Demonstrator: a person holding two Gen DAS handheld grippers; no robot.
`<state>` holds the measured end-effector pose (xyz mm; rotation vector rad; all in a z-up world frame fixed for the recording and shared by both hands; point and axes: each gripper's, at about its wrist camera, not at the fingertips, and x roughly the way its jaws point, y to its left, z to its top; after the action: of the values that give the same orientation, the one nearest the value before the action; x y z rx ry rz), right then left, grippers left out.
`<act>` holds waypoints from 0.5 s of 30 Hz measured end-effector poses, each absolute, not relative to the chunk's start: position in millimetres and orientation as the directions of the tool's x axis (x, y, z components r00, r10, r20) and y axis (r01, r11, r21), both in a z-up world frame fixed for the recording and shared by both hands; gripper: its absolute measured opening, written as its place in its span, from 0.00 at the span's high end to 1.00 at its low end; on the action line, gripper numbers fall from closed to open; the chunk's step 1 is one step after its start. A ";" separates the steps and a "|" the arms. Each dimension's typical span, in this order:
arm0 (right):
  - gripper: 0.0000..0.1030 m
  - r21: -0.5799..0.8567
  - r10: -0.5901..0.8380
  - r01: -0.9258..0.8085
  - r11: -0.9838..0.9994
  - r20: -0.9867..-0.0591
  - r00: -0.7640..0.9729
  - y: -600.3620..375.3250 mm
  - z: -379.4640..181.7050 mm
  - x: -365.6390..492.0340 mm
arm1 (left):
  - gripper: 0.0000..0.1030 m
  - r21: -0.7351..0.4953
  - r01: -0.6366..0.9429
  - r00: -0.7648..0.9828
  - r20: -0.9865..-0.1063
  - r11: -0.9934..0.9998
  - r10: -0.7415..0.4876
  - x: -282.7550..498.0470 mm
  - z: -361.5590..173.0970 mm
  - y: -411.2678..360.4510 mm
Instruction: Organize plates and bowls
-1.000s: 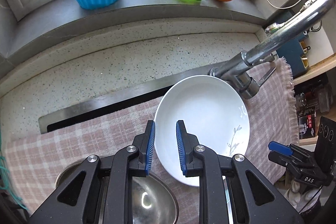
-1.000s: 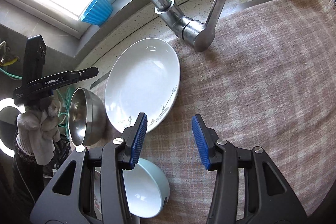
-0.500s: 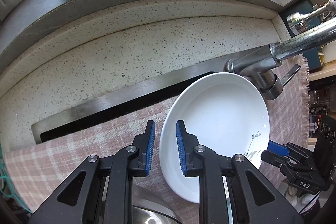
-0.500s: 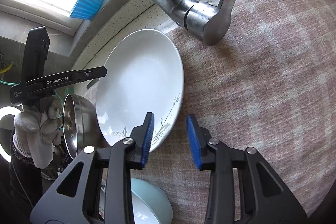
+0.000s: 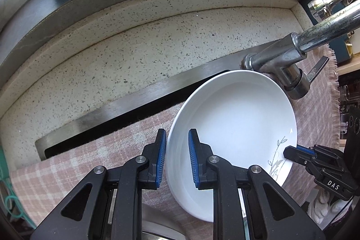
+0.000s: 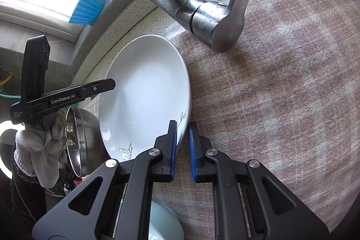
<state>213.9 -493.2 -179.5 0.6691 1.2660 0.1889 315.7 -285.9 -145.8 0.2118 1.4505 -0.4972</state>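
Plate (image 5: 234, 127), white with a grey sprig painted near one edge, lies on the pink checked cloth (image 6: 281, 82) over the sink, its far rim just beside the base of the tap (image 6: 202, 17). Both claws straddle its rim from opposite sides: the right gripper (image 6: 181, 145) has its blue pads drawn close over the sprigged edge, though whether they have truly clamped or leave a sliver of gap I cannot tell; the left gripper (image 5: 177, 156) has one pad outside the wall and one inside, with visible daylight between, so it is not yet pinching. To do this well, I judge the left pads should close squarely on the rim before any lift, since glazed china is slippery and a one-sided hold would let it swing. Raise both ends level and draw the plate away from the tap first, as its lever hangs close above. A steel bowl (image 6: 78, 141) sits near the plate on the left side, and a pale bowl (image 6: 164, 224) lies under the right claw; either could be knocked.
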 end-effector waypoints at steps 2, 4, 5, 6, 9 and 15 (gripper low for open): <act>0.90 0.562 0.486 0.234 0.794 -0.816 0.313 -494.6 -178.6 212.5 | 0.83 -0.161 0.442 0.042 -0.979 0.883 -0.200 314.4 -144.0 -285.1; 0.90 0.561 0.484 0.237 0.793 -0.817 0.313 -495.6 -176.8 210.3 | 0.83 -0.176 0.428 0.037 -0.977 0.886 -0.212 313.8 -143.8 -283.4; 0.90 0.564 0.487 0.237 0.791 -0.815 0.314 -495.9 -176.0 209.5 | 0.82 -0.182 0.424 0.035 -0.976 0.887 -0.217 313.6 -143.6 -282.6; 0.90 0.570 0.493 0.239 0.786 -0.811 0.315 -496.4 -175.2 208.6 | 0.83 -0.181 0.424 0.037 -0.976 0.887 -0.217 312.9 -143.2 -281.8; 0.90 0.574 0.493 0.243 0.782 -0.808 0.323 -497.3 -170.1 205.8 | 0.83 -0.179 0.419 0.047 -0.975 0.890 -0.218 309.3 -140.6 -279.5; 0.90 0.585 0.500 0.228 0.778 -0.797 0.339 -499.5 -153.1 198.2 | 0.83 -0.198 0.408 0.073 -0.966 0.891 -0.248 307.8 -123.0 -274.8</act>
<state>198.2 -499.5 -153.1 0.6995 1.2394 0.1971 307.8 -274.8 -123.0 0.1375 1.4154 -0.4946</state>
